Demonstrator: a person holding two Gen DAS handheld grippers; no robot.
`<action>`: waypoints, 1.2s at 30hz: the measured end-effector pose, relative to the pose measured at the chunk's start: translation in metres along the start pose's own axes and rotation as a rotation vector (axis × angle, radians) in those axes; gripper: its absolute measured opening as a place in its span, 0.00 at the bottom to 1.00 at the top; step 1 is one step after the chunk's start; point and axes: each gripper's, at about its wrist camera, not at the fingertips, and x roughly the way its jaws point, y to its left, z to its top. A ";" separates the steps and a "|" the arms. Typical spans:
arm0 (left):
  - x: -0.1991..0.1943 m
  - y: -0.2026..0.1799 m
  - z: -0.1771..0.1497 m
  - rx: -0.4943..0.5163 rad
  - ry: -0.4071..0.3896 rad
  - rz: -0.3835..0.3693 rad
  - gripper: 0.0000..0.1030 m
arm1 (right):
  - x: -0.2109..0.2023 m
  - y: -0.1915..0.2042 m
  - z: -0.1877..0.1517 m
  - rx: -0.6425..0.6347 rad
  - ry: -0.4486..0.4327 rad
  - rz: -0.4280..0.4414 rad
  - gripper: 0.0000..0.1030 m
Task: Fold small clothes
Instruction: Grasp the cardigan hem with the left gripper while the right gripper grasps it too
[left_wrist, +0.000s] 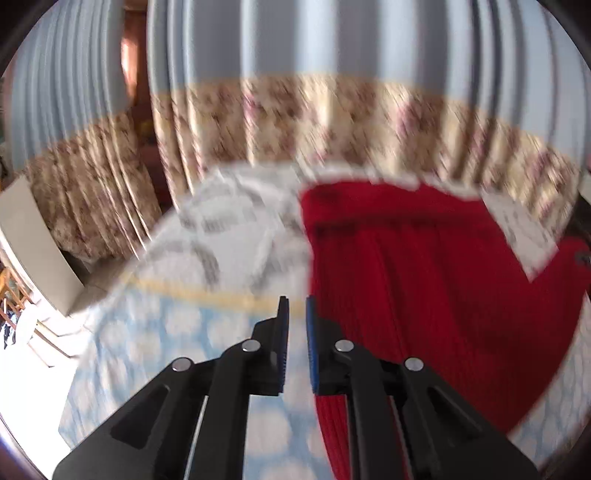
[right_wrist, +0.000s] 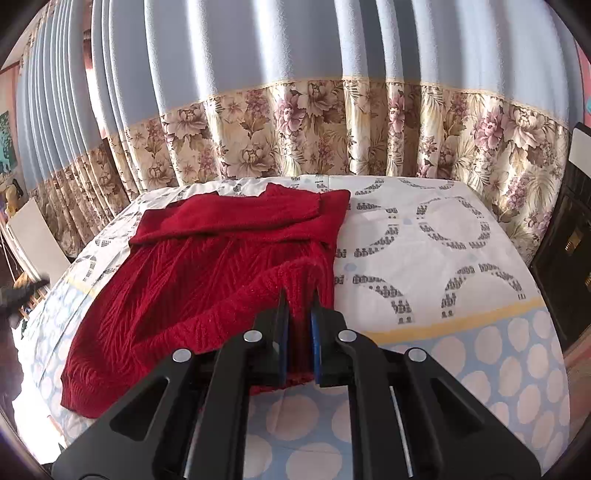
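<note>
A red knitted sweater (right_wrist: 207, 280) lies spread on the bed, its sleeves folded across the top. My right gripper (right_wrist: 300, 295) is shut on the sweater's lower right hem, which is lifted off the sheet and curls over toward the left. In the blurred left wrist view the sweater (left_wrist: 406, 273) fills the right half. My left gripper (left_wrist: 296, 306) hovers above the sweater's left edge with a narrow gap between its fingers and nothing in it.
The bed sheet (right_wrist: 436, 236) is white with grey ring patterns, and blue with white dots near the front. Floral and blue curtains (right_wrist: 332, 129) hang behind the bed. A dark cabinet (right_wrist: 569, 236) stands at the right, a white board (left_wrist: 33, 243) at the left.
</note>
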 end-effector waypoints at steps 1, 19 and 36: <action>0.001 -0.006 -0.015 0.002 0.034 -0.015 0.33 | 0.000 -0.002 -0.004 0.006 0.004 -0.002 0.10; 0.011 -0.047 -0.093 -0.134 0.125 -0.131 0.13 | -0.016 -0.016 -0.049 0.116 0.024 0.028 0.10; 0.015 -0.014 0.088 -0.069 -0.218 -0.060 0.13 | -0.007 0.000 0.038 0.045 -0.087 0.037 0.10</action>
